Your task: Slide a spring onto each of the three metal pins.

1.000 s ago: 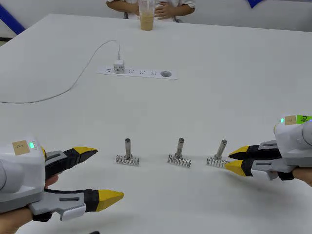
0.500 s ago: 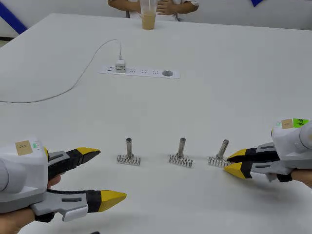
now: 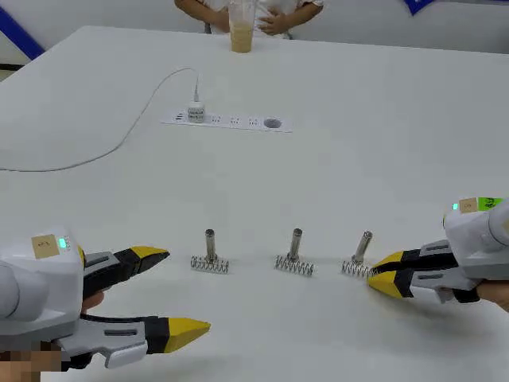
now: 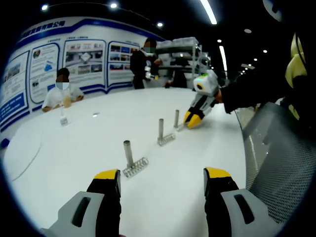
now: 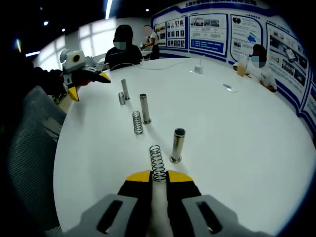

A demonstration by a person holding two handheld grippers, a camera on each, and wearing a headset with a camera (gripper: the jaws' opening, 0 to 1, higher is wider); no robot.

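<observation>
- Three pins stand upright in a row on the white table (image 3: 398, 119): the left pin (image 3: 210, 243), middle pin (image 3: 295, 241) and right pin (image 3: 363, 245). None carries a spring yet.
- Each spring lies on its side at the foot of its pin: the left spring (image 3: 209, 264), middle spring (image 3: 294, 265) and right spring (image 3: 356, 270).
- The right gripper (image 3: 380, 272) has its jaws pinched together on the near end of the right spring (in the right gripper view the coil runs straight out from the yellow tips), alongside the right pin.
- The left gripper (image 3: 184, 290) is spread wide and holds nothing, hanging short of the left pin.
- Only the end coils look to be held, so on lifting the spring may droop, twist or spring free.
- A hard squeeze could flatten those coils.
- If the free end meets the pin top at a tilt, it will likely snag on the rim.
- Whether the pins are fixed cannot be told; a sideways drag might topple one.
</observation>
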